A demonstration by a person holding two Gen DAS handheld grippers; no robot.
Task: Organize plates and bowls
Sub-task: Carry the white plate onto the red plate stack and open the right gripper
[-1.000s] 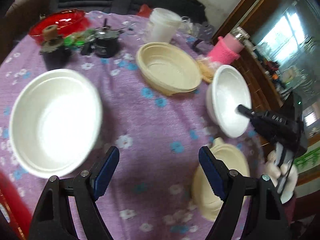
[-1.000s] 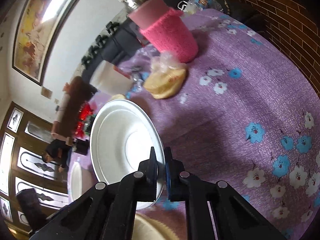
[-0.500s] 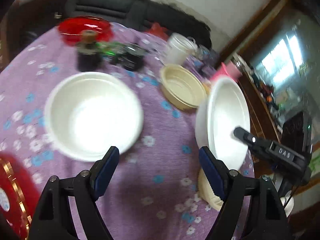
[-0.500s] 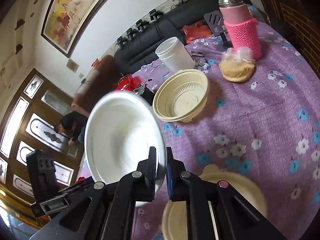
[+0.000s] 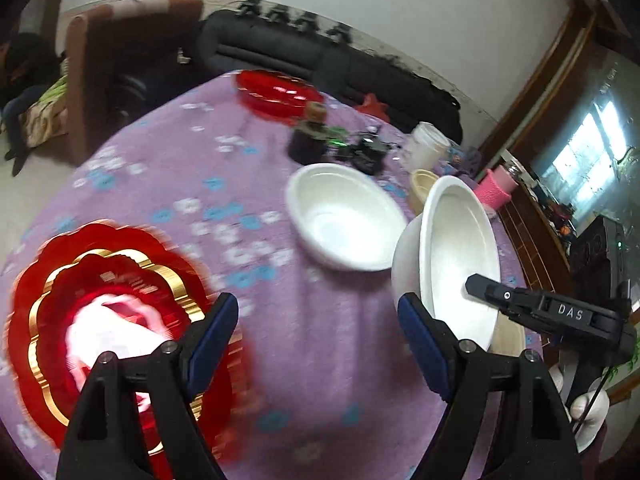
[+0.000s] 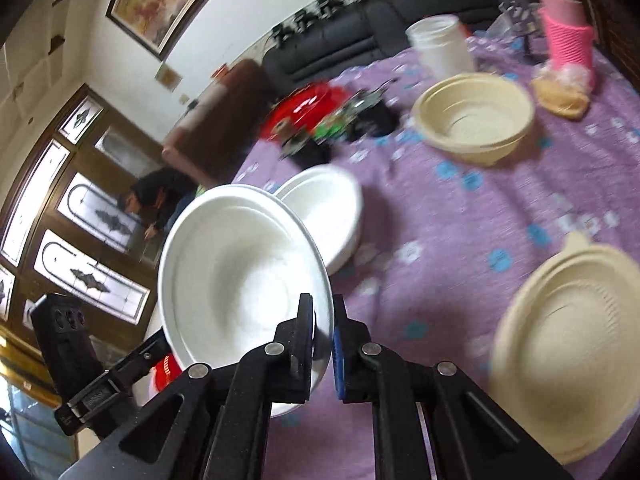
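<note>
My right gripper (image 6: 323, 320) is shut on the rim of a white bowl (image 6: 240, 280), which hangs tilted above the purple flowered tablecloth (image 6: 460, 216). The same held bowl (image 5: 460, 248) shows in the left wrist view, with the right gripper (image 5: 472, 284) clamped on its near rim. A second white bowl (image 5: 344, 216) (image 6: 328, 212) rests on the cloth just beyond it. My left gripper (image 5: 316, 340) is open and holds nothing; it hovers between a red and gold plate (image 5: 104, 320) at the lower left and the held bowl. Two cream bowls (image 6: 474, 116) (image 6: 568, 356) sit on the cloth.
At the far side stand a red dish (image 5: 276, 94), a dark jar (image 5: 308, 140), a white tub (image 6: 440, 48), a pink sleeved flask (image 6: 566, 36) and a bagged yellow item (image 6: 562, 94). A person (image 6: 160, 196) crouches beyond the table. A dark sofa (image 5: 320, 60) lines the wall.
The right gripper carried the white bowl up and left, to beside the resting white bowl. The left gripper swung left; the red and gold plate came into its view.
</note>
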